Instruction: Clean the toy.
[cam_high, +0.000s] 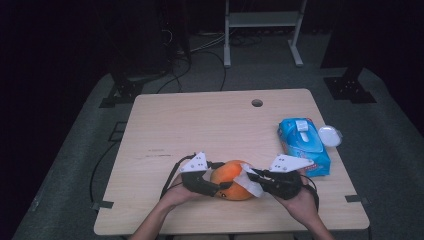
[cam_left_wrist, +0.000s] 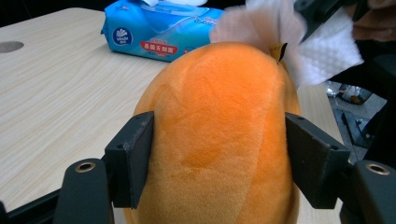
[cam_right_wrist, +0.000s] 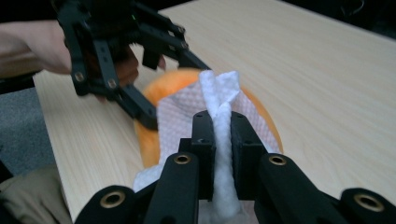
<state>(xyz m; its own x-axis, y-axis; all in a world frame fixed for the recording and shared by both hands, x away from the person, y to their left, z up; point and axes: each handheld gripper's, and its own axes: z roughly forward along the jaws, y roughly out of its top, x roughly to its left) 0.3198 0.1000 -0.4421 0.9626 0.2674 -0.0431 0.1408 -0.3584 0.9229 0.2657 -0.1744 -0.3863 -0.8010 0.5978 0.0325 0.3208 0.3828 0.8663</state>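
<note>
Plush toy (cam_high: 231, 180): orange, soft, resting on the near middle of the bench (cam_high: 200, 125), between the two hands.
Long axis: running away from the left gripper in its own view, rounded end toward the camera, small brown stem (cam_left_wrist: 279, 50) at the far top.
Left gripper (cam_high: 212, 184): at the toy's left side, fingers (cam_left_wrist: 133, 156) set on either flank of the orange body and touching the plush, so clamped on the toy, steadying it.
Wipe (cam_right_wrist: 219, 100): white, textured, bunched into a twisted strip and draped over the toy's top and right side.
Right gripper (cam_right_wrist: 222, 135): coming in from the toy's right, fingers (cam_right_wrist: 204, 140) pressed together on the wipe's gathered middle.
Key relation: wipe lying on the toy's upper surface, directly ahead of the right fingers and on the far side of the toy from the left fingers; right hand the nearer one for any rubbing stroke.
Likely step: wiping the toy's surface, judged from the cloth resting on it while the other side is held.
Wipe pack (cam_high: 304, 145): blue, lying flat toward the right edge of the bench, well apart from the toy.
Round white lid (cam_high: 330, 135): just beside the pack's far right.
</note>
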